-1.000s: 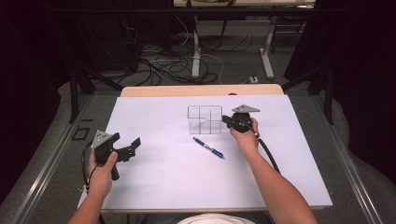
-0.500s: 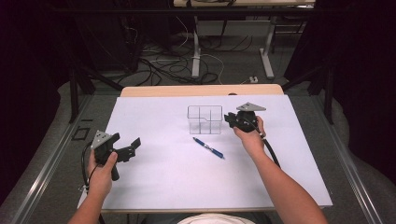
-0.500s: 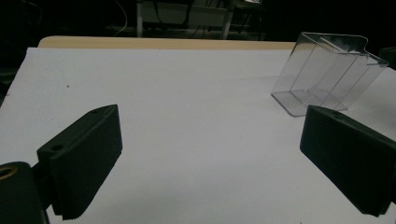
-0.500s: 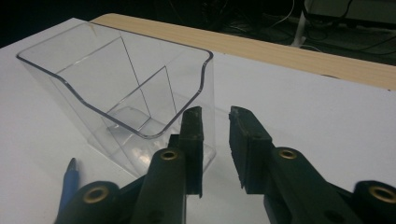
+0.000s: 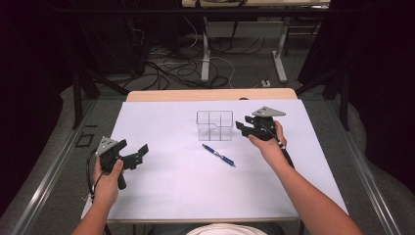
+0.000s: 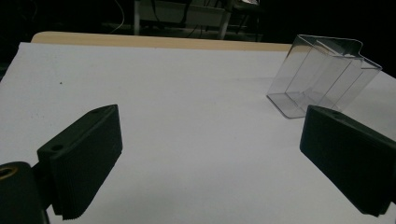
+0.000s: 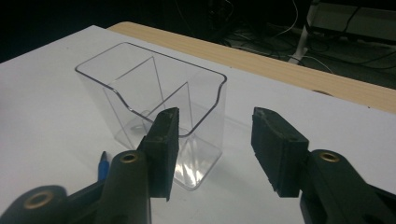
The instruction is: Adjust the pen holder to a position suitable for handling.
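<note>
A clear plastic divided box (image 5: 214,125) stands upright at the middle of the white table (image 5: 195,196). A blue pen (image 5: 219,155) lies just in front of it. My right gripper (image 5: 242,128) hovers beside the box's right side; its jaws have just been opening, with nothing between them. In the right gripper view the box (image 7: 149,88) stands behind the left jaw of that gripper (image 7: 215,135), and the pen's tip (image 7: 103,170) peeks out at lower left. My left gripper (image 5: 134,149) is held open near the table's left edge, far from the box (image 6: 322,77), its jaws (image 6: 210,158) empty.
A strip of bare wood (image 5: 210,94) runs along the table's far edge. Beyond it, cables and desk legs (image 5: 205,54) lie on the dark floor. Grey rails (image 5: 44,181) flank the table on both sides.
The right gripper has drawn slightly up and to the right, away from the box, and its jaws have gone from shut to open. The left gripper has stayed put.
</note>
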`<state>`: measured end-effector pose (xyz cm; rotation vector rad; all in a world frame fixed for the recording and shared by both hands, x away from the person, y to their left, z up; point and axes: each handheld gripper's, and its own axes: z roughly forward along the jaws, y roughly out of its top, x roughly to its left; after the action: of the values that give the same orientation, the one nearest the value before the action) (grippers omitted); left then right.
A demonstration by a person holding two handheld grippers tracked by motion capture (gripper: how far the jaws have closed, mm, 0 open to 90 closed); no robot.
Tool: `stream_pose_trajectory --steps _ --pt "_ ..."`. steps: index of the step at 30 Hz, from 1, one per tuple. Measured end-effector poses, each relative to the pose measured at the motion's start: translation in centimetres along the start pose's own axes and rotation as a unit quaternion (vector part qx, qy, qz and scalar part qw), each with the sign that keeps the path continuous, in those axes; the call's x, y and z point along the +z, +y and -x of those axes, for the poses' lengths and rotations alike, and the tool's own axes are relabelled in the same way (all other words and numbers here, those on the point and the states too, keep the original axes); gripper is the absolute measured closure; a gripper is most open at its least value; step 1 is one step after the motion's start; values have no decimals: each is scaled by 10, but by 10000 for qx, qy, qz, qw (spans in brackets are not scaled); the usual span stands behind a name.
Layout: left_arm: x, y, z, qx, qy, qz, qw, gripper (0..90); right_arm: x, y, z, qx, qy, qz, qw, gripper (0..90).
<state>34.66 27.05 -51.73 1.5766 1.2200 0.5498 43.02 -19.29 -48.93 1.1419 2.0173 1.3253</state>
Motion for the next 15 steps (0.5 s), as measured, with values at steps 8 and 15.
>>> stream_pose_trajectory --steps 8,15 --pt "-1 0 2 11 -9 -21 10000 57 -11 9 -14 -108 287 38 9995 432" --pt "-1 0 2 52 -29 -46 10000 57 -13 12 -26 -123 366 -40 9992 358"
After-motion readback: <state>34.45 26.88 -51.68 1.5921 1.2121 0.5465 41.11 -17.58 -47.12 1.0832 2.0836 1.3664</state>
